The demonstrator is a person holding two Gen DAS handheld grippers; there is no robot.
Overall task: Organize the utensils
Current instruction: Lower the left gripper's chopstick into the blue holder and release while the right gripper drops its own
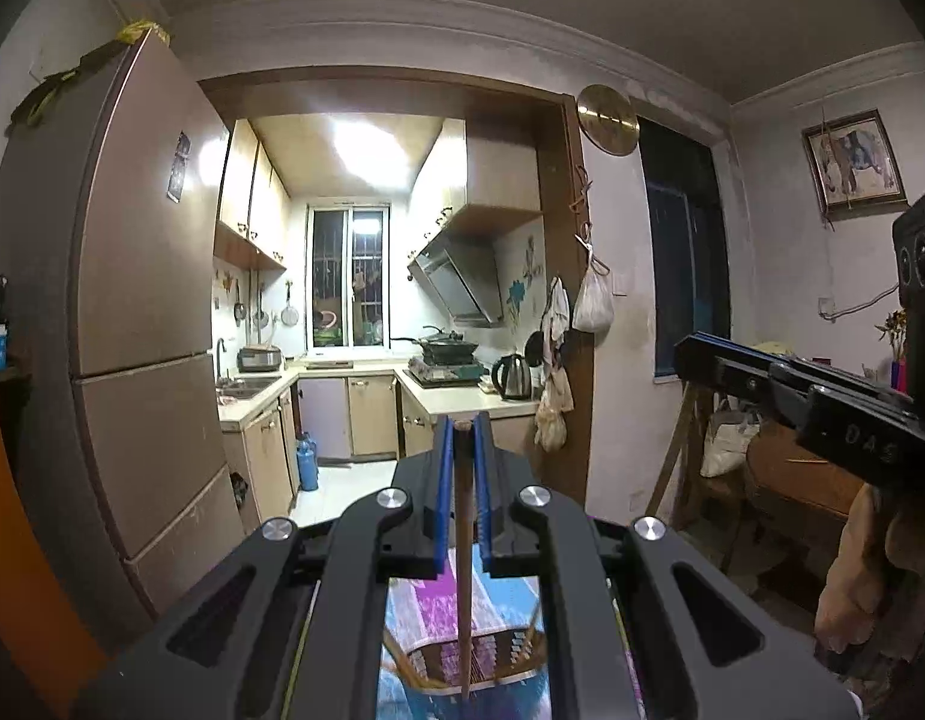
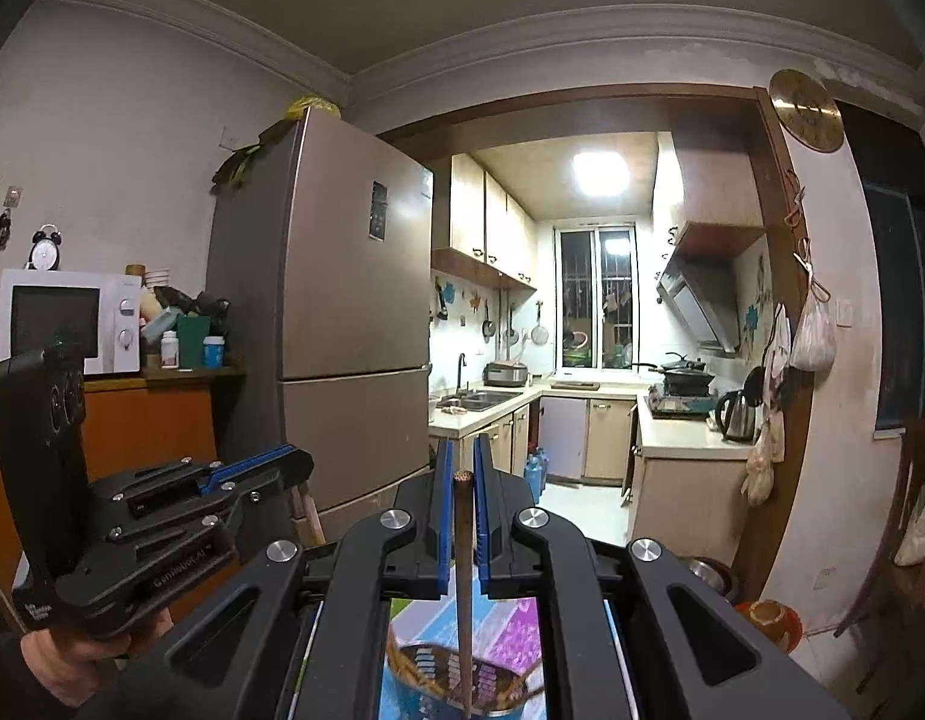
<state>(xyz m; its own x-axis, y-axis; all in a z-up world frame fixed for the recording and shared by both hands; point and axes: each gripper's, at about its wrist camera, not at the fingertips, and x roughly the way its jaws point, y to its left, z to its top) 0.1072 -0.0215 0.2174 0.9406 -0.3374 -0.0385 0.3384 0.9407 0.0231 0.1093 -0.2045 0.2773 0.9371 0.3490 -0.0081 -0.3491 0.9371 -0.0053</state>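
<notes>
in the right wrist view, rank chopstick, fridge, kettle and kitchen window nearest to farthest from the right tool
1. chopstick: clamped in the right tool, hanging down.
2. fridge: left, at the kitchen doorway.
3. kettle: right, on the counter inside the kitchen.
4. kitchen window: centre, on the back wall.

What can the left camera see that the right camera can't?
Only the left wrist view shows the framed picture on the wall and the right gripper from the side.

Only the right wrist view shows the microwave, the alarm clock on top of it, and the left gripper from the side.

Both show the fridge, the kitchen with its kettle, the round gold clock, and a chopstick pinched upright over a basket.
</notes>
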